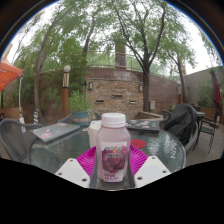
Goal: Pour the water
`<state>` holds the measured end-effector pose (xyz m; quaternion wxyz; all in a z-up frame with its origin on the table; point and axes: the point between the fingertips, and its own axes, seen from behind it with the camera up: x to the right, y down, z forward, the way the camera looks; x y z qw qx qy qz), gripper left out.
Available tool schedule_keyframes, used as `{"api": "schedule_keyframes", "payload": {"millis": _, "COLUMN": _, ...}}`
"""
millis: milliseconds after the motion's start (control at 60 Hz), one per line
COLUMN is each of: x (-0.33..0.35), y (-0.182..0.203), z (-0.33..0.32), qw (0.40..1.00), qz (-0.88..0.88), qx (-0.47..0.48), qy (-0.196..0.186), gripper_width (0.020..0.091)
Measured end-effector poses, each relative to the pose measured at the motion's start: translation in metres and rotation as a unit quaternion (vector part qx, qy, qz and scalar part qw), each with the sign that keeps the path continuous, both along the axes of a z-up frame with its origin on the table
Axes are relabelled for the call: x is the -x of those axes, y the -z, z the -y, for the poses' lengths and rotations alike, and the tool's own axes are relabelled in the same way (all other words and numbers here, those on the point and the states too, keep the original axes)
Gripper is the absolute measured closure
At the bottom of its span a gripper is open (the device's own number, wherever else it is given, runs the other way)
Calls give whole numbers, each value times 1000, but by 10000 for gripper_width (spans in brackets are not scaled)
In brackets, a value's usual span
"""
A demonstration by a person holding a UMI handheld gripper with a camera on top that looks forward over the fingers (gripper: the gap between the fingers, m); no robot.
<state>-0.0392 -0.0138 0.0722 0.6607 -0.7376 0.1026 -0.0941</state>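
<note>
A white plastic bottle [113, 148] with a white screw cap and a dark red label stands upright between the two fingers, with the pink pads [87, 159] showing at either side of its lower body; the pads lie close against the label on both flanks, yet whether they press on it or leave a thin gap cannot be told, so the state of the jaws stays uncertain. The gripper [112, 165] points level and forward, its pale finger bodies spreading out to both sides below the bottle. Just behind the bottle, partly hidden by its shoulder, is a pale cup-like vessel [95, 128], and beyond that a grey rectangular tray or box [145, 125] lies on the far part of the table. To one side a flat grey slab [55, 131] rests near the table rim. The table [60, 152] is round with a glass top that reflects the trees overhead. Metal-framed chairs stand around it, one at the near side [12, 140], and another across the table carries a dark bag or garment [181, 124] draped over it. The setting is an outdoor patio: a brick structure with a chimney [119, 88] rises behind the table, a lamp post [67, 80] stands beside it, tall trees [95, 35] spread over the yard, and the edge of an orange umbrella [8, 72] shows at the far side. Nothing lies between the fingers and the bottle.
</note>
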Motion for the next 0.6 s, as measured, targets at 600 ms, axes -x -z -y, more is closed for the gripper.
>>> {"api": "schedule_keyframes", "payload": {"millis": 600, "x": -124, "y": -84, "z": -29, "qw": 868, "qz": 470, "qx": 150, "qy": 63, "gripper_width": 672}}
